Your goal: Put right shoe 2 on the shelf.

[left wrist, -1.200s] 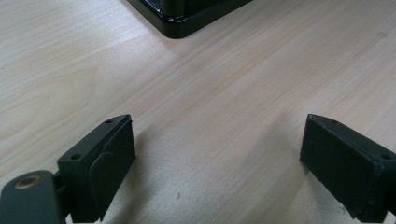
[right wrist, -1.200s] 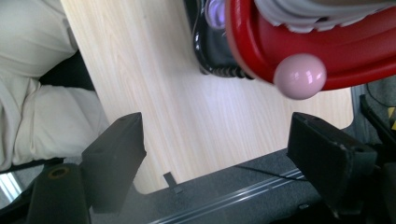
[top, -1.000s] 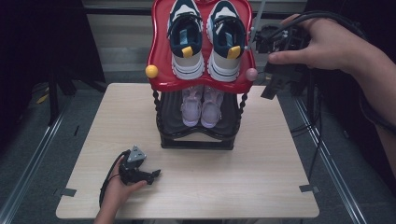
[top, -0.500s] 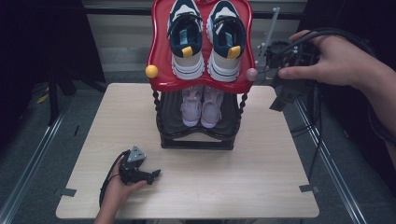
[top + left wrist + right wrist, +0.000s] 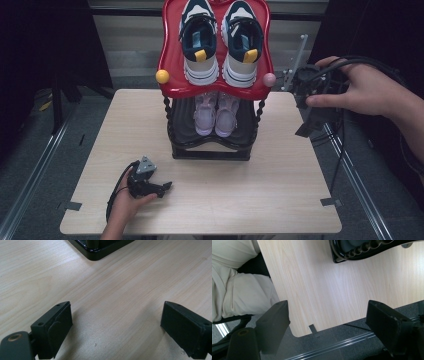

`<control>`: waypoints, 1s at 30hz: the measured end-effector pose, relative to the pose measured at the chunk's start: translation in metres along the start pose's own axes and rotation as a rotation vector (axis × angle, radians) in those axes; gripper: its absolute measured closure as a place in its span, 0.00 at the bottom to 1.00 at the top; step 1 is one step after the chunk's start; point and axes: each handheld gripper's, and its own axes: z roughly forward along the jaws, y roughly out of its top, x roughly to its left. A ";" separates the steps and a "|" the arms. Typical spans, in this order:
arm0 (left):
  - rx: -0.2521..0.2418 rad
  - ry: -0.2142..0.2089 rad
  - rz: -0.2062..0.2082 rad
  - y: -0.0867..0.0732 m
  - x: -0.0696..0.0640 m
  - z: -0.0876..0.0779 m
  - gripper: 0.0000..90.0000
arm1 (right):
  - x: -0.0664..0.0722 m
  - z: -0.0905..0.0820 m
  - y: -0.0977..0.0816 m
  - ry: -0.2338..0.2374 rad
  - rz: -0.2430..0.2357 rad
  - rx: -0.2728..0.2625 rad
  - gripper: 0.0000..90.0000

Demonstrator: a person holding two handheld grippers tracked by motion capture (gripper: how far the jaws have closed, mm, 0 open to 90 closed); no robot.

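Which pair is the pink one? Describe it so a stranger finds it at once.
On the wooden table stands a two-level shoe rack with a red top shelf. The pink shoes sit side by side on the dark lower shelf under it. The navy and white sneakers above are bigger, with yellow tabs.

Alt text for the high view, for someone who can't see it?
A two-tier shoe rack stands on a wooden table, navy-and-white sneakers on its red top tray, pink shoes below. The left gripper rests on the table near the front; the right gripper is held off the right edge.
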 end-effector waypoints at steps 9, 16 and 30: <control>0.002 -0.002 0.000 0.000 0.000 0.000 0.11 | 0.006 0.019 -0.010 0.020 0.003 0.024 0.21; 0.002 -0.002 0.000 0.000 0.000 0.000 0.11 | 0.008 0.039 -0.014 0.030 0.006 0.042 0.21; -0.003 0.000 -0.002 0.000 0.000 0.000 0.11 | 0.007 0.068 -0.021 0.036 -0.004 0.043 0.21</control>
